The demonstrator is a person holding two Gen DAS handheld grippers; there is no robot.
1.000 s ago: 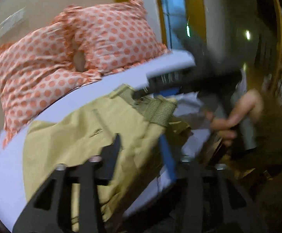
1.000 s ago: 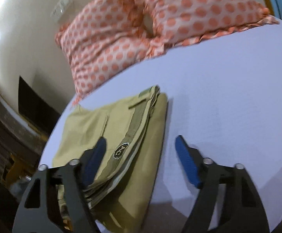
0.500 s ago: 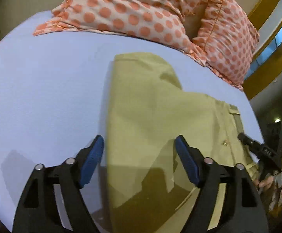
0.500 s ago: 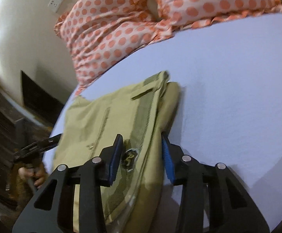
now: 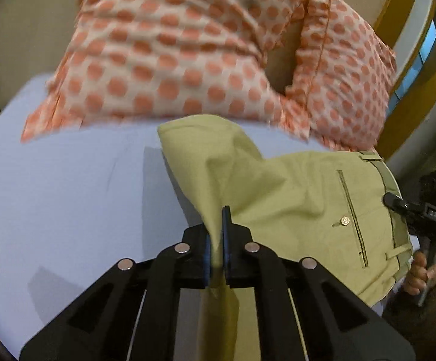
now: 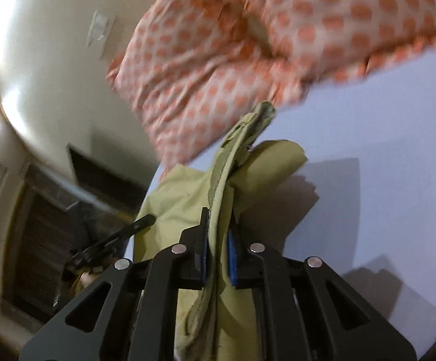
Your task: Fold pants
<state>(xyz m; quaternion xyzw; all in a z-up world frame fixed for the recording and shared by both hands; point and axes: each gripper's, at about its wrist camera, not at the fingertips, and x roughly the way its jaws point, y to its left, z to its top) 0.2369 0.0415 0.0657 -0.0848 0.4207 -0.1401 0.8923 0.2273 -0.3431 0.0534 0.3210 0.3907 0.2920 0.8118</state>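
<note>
left claw [image 5: 216, 240] closed tight on a fold of the khaki pants [image 5: 293, 198], cloth pinched between the blue pads and pulled up off the bed [image 5: 67, 186]. seen at the far right of the left wrist view: the right claw's black body, gripped by the person's right hand [image 5: 422, 273] at the bed's edge.

right claw [image 6: 218, 246] likewise clamped shut, on the bunched waistband of the pants [image 6: 182, 198], lifting that edge so it stands up in a ridge running away from the camera toward the pillows. visible low at left in the right wrist view: the tip of the left claw, dark and partly blurred.

pants lying folded on the pale lavender bed sheet, long axis stretched between the two claws, back pocket with a brass button [image 5: 345, 220] facing up, waistband at the right end.

just beyond the pants: two white pillows with orange dots [image 5: 188, 48], leaning against a cream wall. on the wall, a light switch plate [image 6: 99, 31].
</note>
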